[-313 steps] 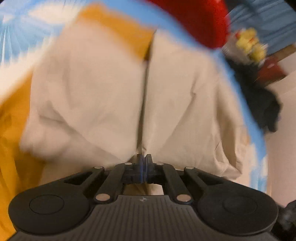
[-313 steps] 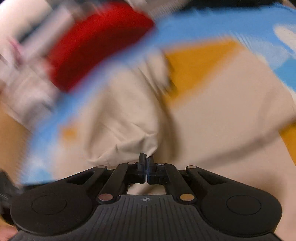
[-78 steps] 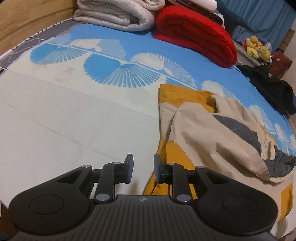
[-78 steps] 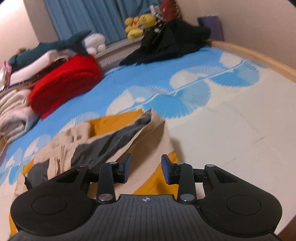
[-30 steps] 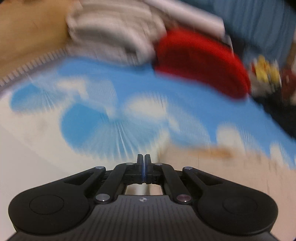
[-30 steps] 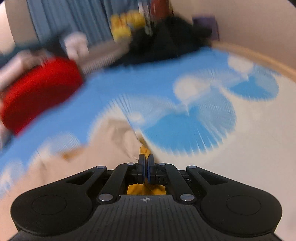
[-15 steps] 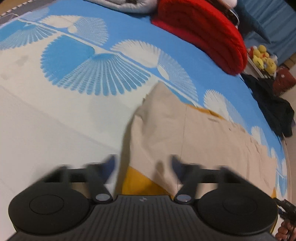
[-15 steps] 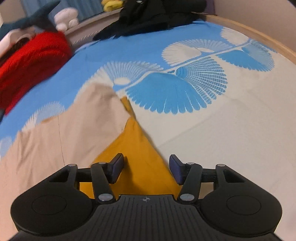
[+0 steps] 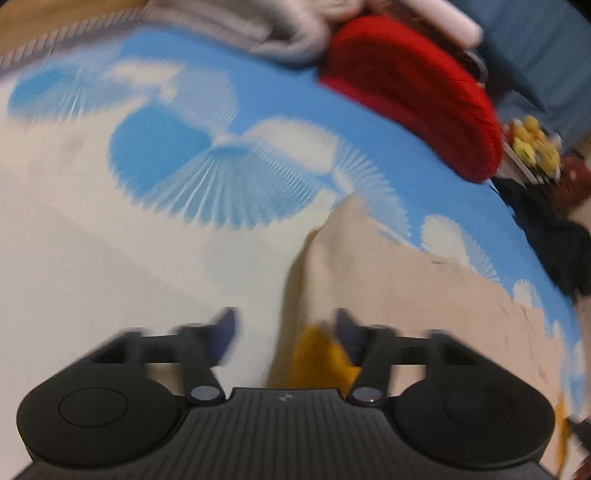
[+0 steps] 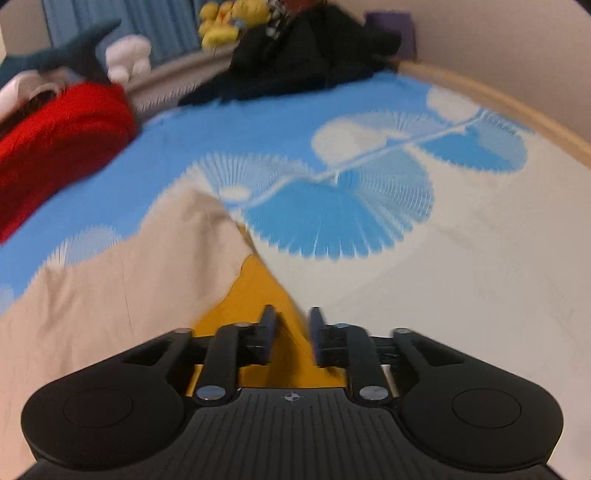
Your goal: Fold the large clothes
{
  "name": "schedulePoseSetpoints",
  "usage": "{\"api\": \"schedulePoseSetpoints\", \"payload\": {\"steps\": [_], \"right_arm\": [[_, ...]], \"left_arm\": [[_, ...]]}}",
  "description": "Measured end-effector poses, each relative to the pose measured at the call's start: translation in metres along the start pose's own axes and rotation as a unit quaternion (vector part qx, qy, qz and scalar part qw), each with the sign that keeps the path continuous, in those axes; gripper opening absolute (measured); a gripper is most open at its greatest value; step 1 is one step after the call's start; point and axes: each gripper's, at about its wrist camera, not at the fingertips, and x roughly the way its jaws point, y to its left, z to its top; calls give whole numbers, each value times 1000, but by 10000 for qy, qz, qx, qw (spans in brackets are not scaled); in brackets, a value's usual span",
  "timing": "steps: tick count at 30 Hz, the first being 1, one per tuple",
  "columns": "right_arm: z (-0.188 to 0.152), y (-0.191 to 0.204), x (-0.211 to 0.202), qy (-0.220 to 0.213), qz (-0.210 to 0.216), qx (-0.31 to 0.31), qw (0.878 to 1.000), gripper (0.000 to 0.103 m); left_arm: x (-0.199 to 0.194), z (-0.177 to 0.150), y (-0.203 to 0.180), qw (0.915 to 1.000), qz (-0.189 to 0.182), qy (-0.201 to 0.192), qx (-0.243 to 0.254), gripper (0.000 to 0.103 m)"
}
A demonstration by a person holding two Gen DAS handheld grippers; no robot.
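Left gripper [image 9: 284, 332] jaws are opening, blurred, over our beige-and-mustard garment [image 9: 388, 288] on the bedsheet [image 9: 110, 240]. Right gripper [image 10: 290, 334] jaws are closing, still apart, above the garment's mustard corner, whose edge they hide.

Bed [image 10: 480, 258] with blue fan-print sheet, wooden frame [image 10: 498, 99], blue curtains [image 10: 155, 26], beige wall [image 10: 517, 44]

A bed [image 10: 369, 122] carries a beige-and-mustard garment [image 10: 110, 288], red blanket [image 10: 55, 140], seemingly dark clothes [image 10: 310, 51].
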Motion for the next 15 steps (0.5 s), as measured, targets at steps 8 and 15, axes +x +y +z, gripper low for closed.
{"api": "schedulePoseSetpoints", "payload": {"steps": [8, 15], "right_arm": [[-16, -25, 18, 958, 507, 363, 9935, 51], [-23, -24, 27, 1092, 735, 290, 9909, 51]], "left_arm": [[29, -19, 17, 9942, -483, 940, -204, 85], [38, -33, -12, 9916, -818, 966, 257, 58]]}}
